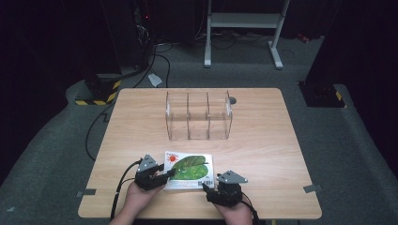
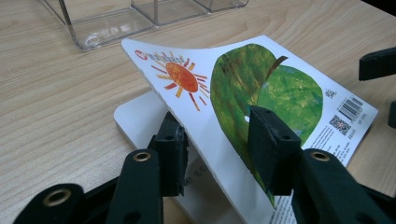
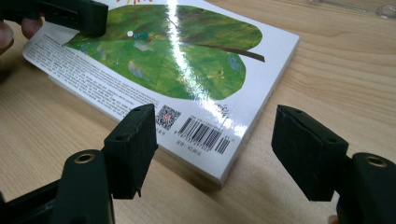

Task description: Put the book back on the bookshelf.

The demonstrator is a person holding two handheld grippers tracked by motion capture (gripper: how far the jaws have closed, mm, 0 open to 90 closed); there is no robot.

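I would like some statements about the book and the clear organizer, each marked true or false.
1. The left gripper has lifted the book's cover off the pages. True.
2. The clear organizer holds a book. False: its three compartments are empty.
3. The right gripper is clamped on the book. False: its fingers stand open at the barcode corner, not pressing it.
4. The cover shows a green leaf and an orange sun. True.
5. The book lies behind the organizer. False: it lies in front, near the person's hands.
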